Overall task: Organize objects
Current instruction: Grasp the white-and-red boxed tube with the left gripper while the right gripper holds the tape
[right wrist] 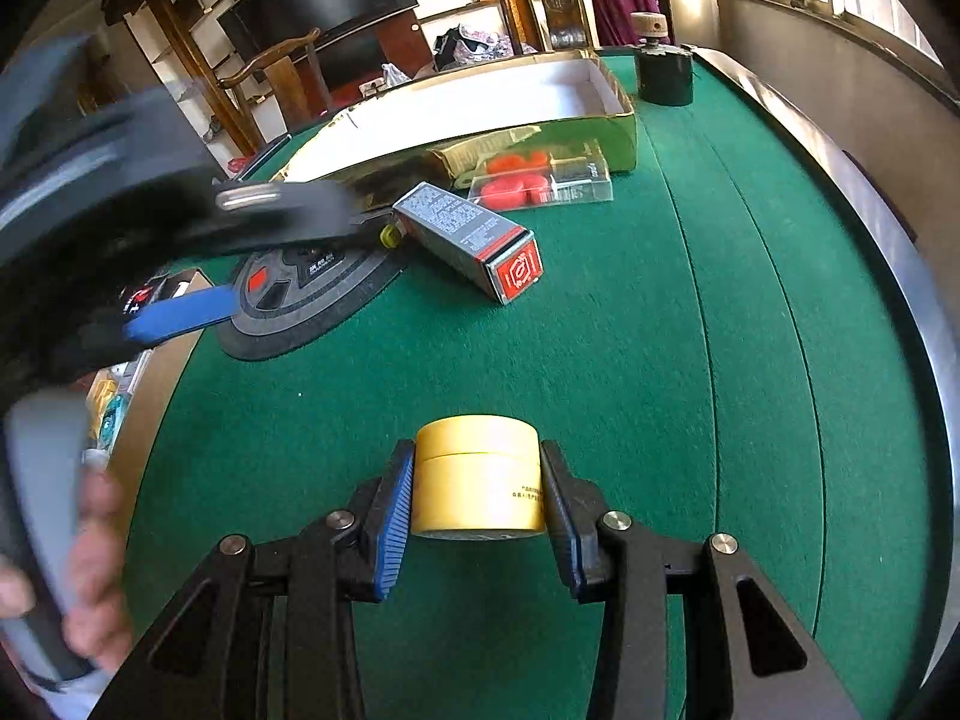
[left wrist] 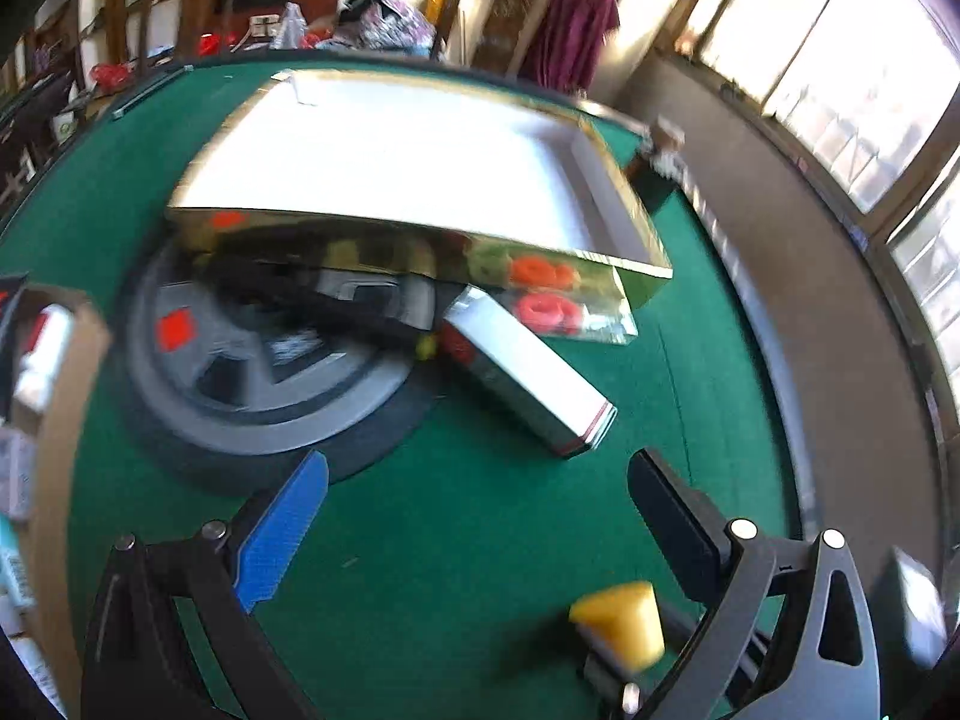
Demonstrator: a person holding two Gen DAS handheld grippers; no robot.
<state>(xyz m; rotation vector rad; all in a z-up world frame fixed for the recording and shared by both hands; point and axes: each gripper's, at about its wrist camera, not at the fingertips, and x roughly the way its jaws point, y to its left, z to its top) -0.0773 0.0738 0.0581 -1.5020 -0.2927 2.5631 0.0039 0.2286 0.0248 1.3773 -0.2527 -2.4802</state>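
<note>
- While carrying on with the tidying, worth heading leftward toward the cardboard box (right wrist: 161, 354) at the table's left edge, already holding small packages and so, judging by that, a likely bin; could equally be meant for the gold tray (right wrist: 576, 81) further back.
- At far left in the right wrist view: hand (right wrist: 90, 564) wrapped on a grey grip, blurred.
- Above it, left gripper (left wrist: 477, 516) slanting down over the green table (right wrist: 600, 360), fingers spread wide with nothing between them, blue pad (left wrist: 282, 534) bare; pointed at the round grey disc (left wrist: 252, 384) and the silver carton (right wrist: 468, 237), which lies tilted with one end against the disc.
- Best aimed across the carton's narrow sides, not its length.
- Centre: yellow jar (right wrist: 480, 483) pinched between both pads of the right gripper (right wrist: 477, 504), lid seam level; whether its base touches the felt cannot be told.
- Keep squeeze steady and jar upright; smooth round wall could slip.
- Further right: clear pack of red rings (right wrist: 540, 183) just beside the tray, dark bottle (right wrist: 663, 75) at the far rim.
</note>
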